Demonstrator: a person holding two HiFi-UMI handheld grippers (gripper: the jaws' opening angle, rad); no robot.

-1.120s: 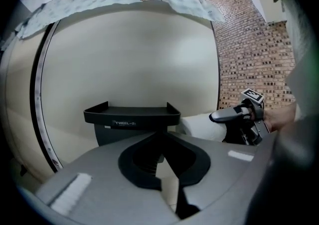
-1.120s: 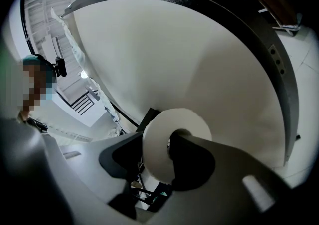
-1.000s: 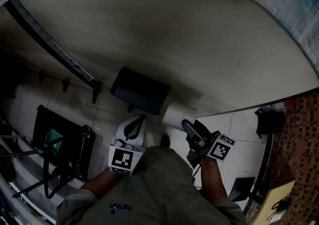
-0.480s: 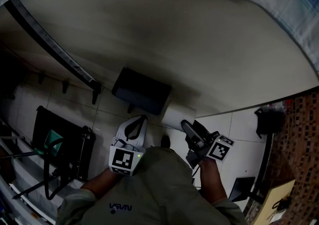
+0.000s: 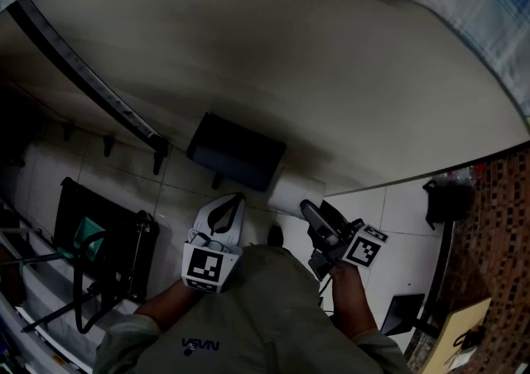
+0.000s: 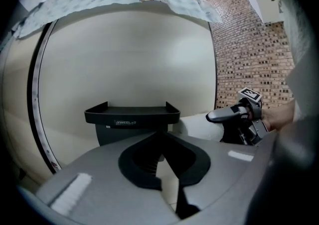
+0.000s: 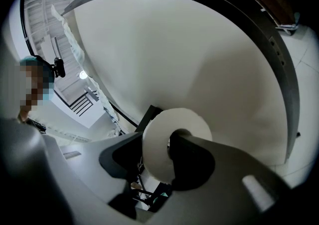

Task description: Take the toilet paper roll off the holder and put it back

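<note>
Just below and right of the black holder (image 5: 236, 151) sits the white toilet paper roll (image 5: 289, 195), the right gripper (image 5: 310, 210) against it, the left gripper (image 5: 225, 208) directly beneath the holder.

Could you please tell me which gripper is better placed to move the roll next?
Right. The right gripper has its jaws closed on the roll, beside the holder. The left gripper is shut and empty, facing the holder without touching the roll.
</note>
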